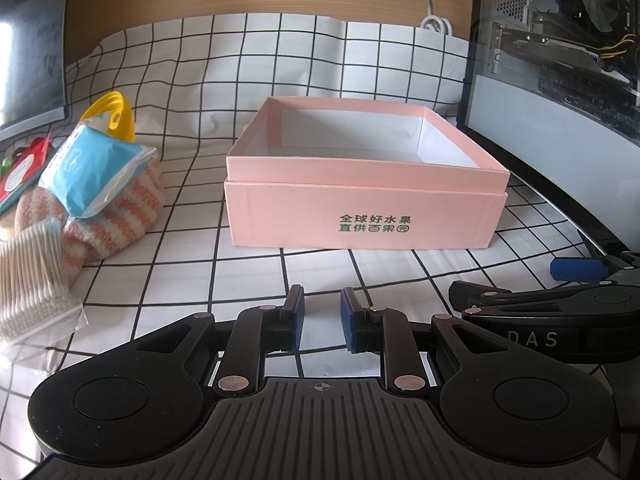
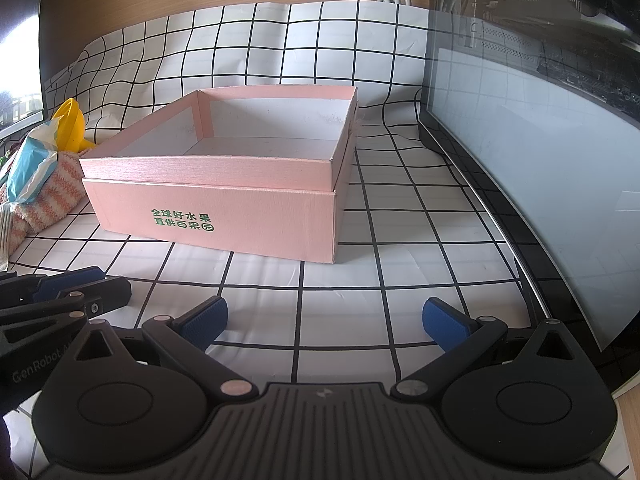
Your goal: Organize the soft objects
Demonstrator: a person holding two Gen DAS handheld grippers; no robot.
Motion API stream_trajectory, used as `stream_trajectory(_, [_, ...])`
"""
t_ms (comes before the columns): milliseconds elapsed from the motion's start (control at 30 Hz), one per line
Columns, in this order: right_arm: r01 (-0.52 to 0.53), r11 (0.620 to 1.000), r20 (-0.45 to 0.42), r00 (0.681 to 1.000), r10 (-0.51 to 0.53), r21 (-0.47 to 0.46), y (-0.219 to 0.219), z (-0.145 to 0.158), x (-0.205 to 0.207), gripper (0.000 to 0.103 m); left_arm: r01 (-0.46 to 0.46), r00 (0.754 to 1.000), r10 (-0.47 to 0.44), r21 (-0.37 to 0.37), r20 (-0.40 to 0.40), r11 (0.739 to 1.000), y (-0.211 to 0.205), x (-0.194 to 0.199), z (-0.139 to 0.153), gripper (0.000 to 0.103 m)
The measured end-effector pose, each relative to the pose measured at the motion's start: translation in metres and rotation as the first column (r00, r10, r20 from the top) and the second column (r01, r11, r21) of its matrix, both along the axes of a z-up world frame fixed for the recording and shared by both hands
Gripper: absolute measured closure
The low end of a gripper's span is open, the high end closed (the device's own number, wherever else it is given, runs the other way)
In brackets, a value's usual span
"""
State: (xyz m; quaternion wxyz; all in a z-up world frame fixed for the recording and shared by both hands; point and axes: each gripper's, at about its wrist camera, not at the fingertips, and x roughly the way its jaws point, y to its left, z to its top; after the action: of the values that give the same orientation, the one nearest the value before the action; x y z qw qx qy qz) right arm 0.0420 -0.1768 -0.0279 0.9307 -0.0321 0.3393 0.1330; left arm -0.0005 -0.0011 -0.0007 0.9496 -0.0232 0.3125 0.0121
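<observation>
An empty pink cardboard box (image 1: 366, 216) with green print stands mid-table; it also shows in the right wrist view (image 2: 216, 216). Left of it lies a pile: an orange-and-white striped fuzzy sock (image 1: 120, 216), a blue-and-white tissue pack (image 1: 92, 168) on top, and a bag of cotton swabs (image 1: 32, 280). The sock (image 2: 52, 196) and tissue pack (image 2: 32, 164) show at the right wrist view's left edge. My left gripper (image 1: 321, 322) is low over the cloth before the box, jaws narrowly apart, empty. My right gripper (image 2: 324, 322) is wide open and empty, right of the left one.
A yellow funnel (image 1: 110, 114) lies behind the pile, red packets (image 1: 20, 164) at far left. A glass-sided computer case (image 1: 560, 60) stands at the right, a monitor (image 1: 28, 40) at the left. A white cable (image 1: 434, 20) hangs on the wooden back wall. A checked cloth (image 1: 240, 272) covers the table.
</observation>
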Motion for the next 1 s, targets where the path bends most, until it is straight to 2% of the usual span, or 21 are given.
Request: stream_trajectory(1000, [0.0,1.0,0.0,1.0,0.0,0.0,0.0001,0.0,-0.0001,0.0,0.002,1.0,-0.002,0.01,0.0,1.0,-0.0031,0.0002,0.0001,0.08])
